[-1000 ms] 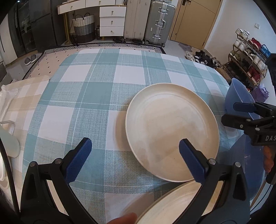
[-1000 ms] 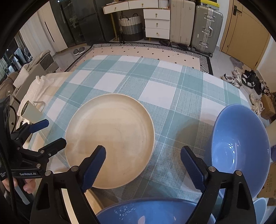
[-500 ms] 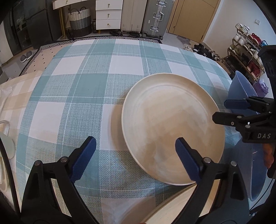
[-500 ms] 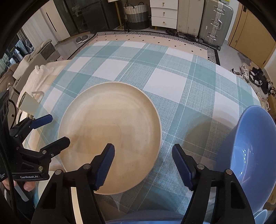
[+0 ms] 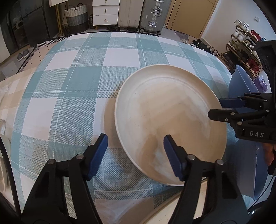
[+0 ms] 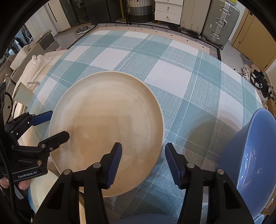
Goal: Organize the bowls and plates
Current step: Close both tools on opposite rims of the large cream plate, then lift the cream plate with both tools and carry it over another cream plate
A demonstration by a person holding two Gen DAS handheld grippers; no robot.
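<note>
Cream plate (image 5: 170,120), empty, is being carried flat on the checked tablecloth (image 5: 72,82) near its near edge; a blue bowl (image 6: 250,151), empty, is being seen at the right edge. Suitcases (image 6: 219,22) and drawers (image 5: 105,12) are being seen beyond. Left gripper (image 5: 135,153) and right gripper (image 6: 143,160) have just been closing, each straddling the plate's rim, pads apart and not seen being pressed on it.

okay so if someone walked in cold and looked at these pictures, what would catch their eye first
The big cream plate lying flat on the teal checked tablecloth. The left tongs and right tongs straddle its rim from opposite sides; their jaws have just been closing, pads apparently not yet pressing. A blue bowl sits at the plate's right.
</note>
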